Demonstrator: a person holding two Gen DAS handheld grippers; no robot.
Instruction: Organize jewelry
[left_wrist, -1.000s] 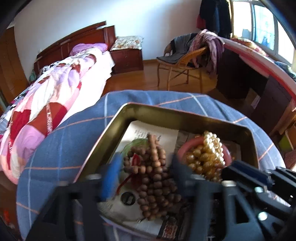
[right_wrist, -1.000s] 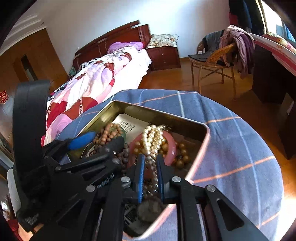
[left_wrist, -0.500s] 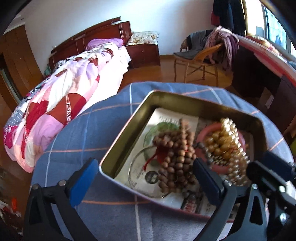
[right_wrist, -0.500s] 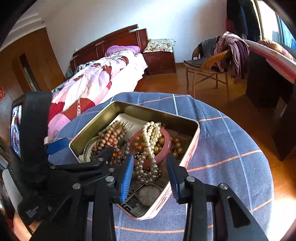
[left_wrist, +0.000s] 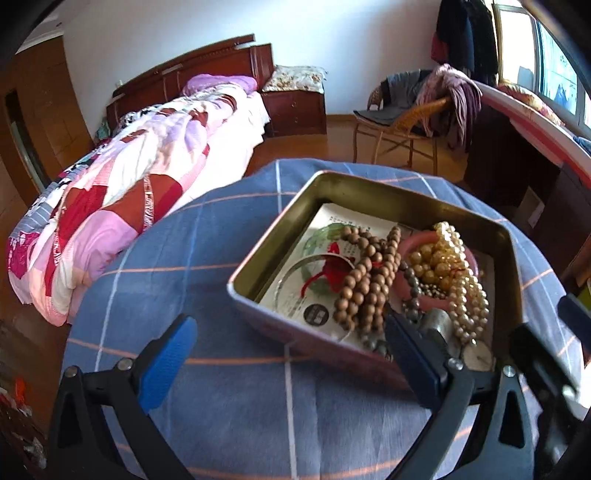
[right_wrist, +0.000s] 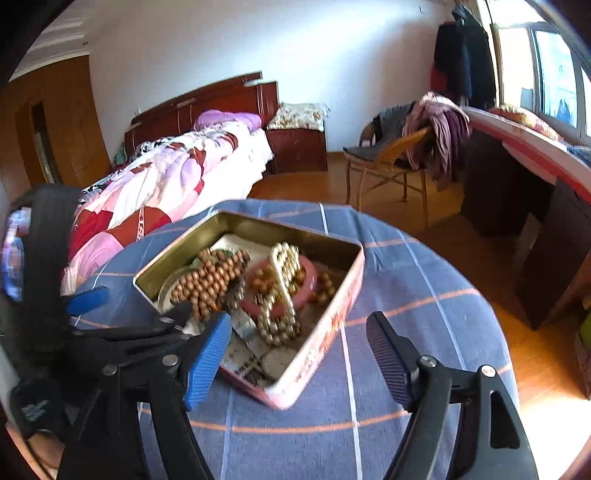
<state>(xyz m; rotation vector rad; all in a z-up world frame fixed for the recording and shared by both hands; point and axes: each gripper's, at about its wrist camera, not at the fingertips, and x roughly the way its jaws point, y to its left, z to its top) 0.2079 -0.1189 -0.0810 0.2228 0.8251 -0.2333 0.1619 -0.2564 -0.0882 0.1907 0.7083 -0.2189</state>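
Note:
A pink metal tin (left_wrist: 258, 266) (right_wrist: 332, 321) sits open on a round table with a blue checked cloth (left_wrist: 207, 251) (right_wrist: 413, 295). It holds a brown wooden bead strand (left_wrist: 365, 280) (right_wrist: 210, 280), a pearl necklace (left_wrist: 465, 288) (right_wrist: 284, 291) over a pink bangle (left_wrist: 408, 247) (right_wrist: 312, 275), a green bangle (left_wrist: 317, 236) and a small watch (left_wrist: 476, 356). My left gripper (left_wrist: 288, 358) is open and empty, in front of the tin's near left corner. My right gripper (right_wrist: 299, 354) is open and empty, straddling the tin's near corner.
A bed with a pink patchwork quilt (left_wrist: 147, 177) stands left of the table. A wicker chair draped with clothes (right_wrist: 406, 151) stands beyond it, and a dark desk (right_wrist: 524, 192) lines the right wall. The wooden floor (right_wrist: 480, 258) lies around the table.
Both grippers have opened wide and pulled back from the tin. The right one let go of the pearl necklace; the bead strand and the pearls now lie in the tin.

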